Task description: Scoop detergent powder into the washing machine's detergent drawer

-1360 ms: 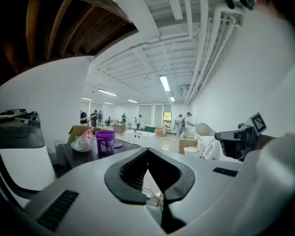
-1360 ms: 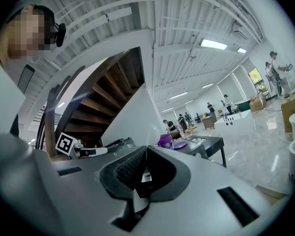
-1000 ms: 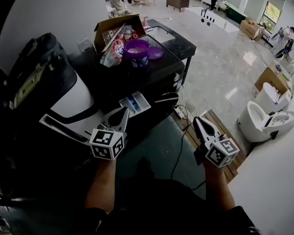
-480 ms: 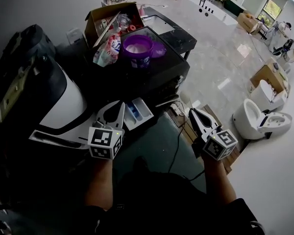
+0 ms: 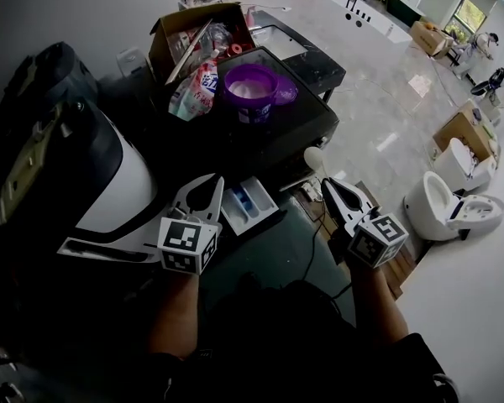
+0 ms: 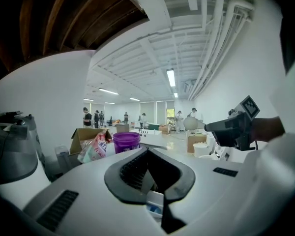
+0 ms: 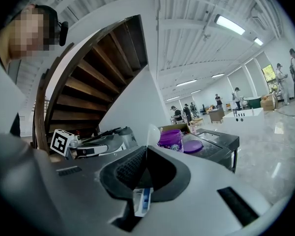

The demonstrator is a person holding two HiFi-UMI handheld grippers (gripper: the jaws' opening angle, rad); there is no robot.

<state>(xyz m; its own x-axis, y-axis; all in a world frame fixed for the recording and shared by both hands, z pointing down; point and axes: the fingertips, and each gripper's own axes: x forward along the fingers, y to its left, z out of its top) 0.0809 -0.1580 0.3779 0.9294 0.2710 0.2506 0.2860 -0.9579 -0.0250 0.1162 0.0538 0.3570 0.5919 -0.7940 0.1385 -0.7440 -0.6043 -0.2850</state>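
The right gripper (image 5: 329, 188) is closed on the handle of a small white plastic scoop (image 5: 313, 158), whose round bowl sticks out past the jaw tips, level with the front right corner of the black washing machine (image 5: 311, 124). I cannot tell whether the bowl carries powder. The white detergent drawer with its blue insert (image 5: 250, 204) stands pulled out of the machine's front, below and to the left of the scoop and just beside the left gripper (image 5: 210, 187). That gripper's jaws meet at the tips with nothing between them.

On the machine's top sits the round purple tub of white detergent powder (image 5: 252, 91), open, with its purple lid (image 5: 286, 91) touching it on the right. A printed detergent bag (image 5: 195, 89) and an open cardboard box (image 5: 193, 25) lie behind and to the left of the tub.

The step looks like carrying the scoop between tub and drawer. If empty, it must go up into the tub; if loaded, it should travel level to the drawer, then tip over a compartment without spilling past the edge.
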